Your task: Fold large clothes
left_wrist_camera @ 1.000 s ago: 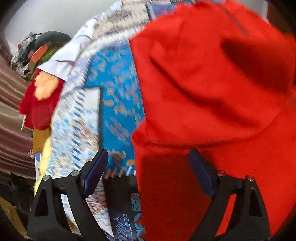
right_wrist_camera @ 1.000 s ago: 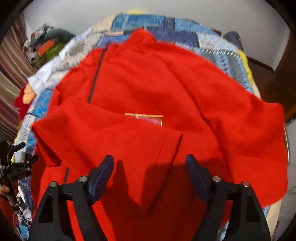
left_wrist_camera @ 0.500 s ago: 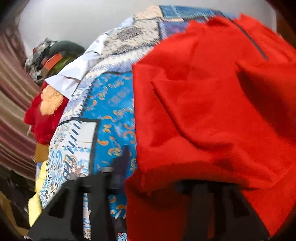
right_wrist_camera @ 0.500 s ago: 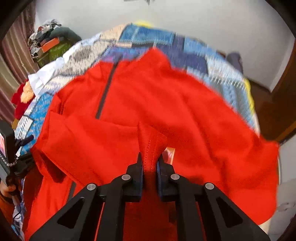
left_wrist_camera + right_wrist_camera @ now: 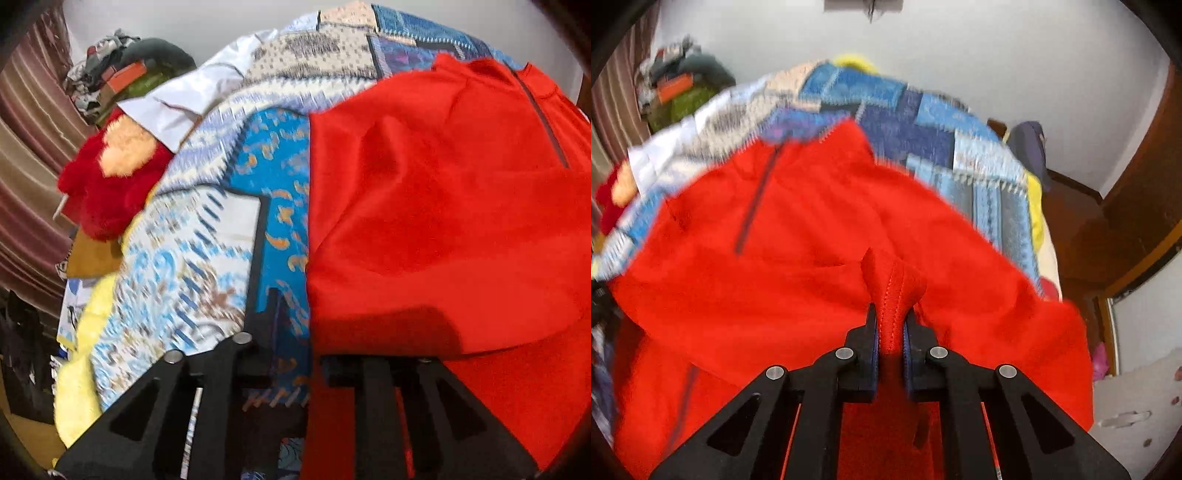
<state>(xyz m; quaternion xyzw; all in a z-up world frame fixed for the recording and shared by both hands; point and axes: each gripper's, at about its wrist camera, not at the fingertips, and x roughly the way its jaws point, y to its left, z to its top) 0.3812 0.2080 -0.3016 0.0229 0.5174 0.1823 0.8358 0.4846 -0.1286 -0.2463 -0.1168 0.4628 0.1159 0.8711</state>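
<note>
A large red garment [image 5: 820,236] with a dark zip lies spread on a patchwork bedspread [image 5: 923,125]. My right gripper [image 5: 889,332] is shut on a bunched red hem of it and holds that fold up off the bed. In the left wrist view the red garment [image 5: 443,206] fills the right half. My left gripper [image 5: 295,362] is closed down on the garment's near edge, which drapes over its right finger and hides the pads.
The blue and white patterned bedspread [image 5: 207,251] covers the bed. A red plush toy [image 5: 107,177] and a white cloth [image 5: 192,96] lie at the bed's left edge, with piled bags [image 5: 122,70] behind. A wooden door [image 5: 1137,206] stands at the right.
Both grippers were open a second ago and have closed on the red garment. The right one has lifted its fold, and the left view has shifted back and up.
</note>
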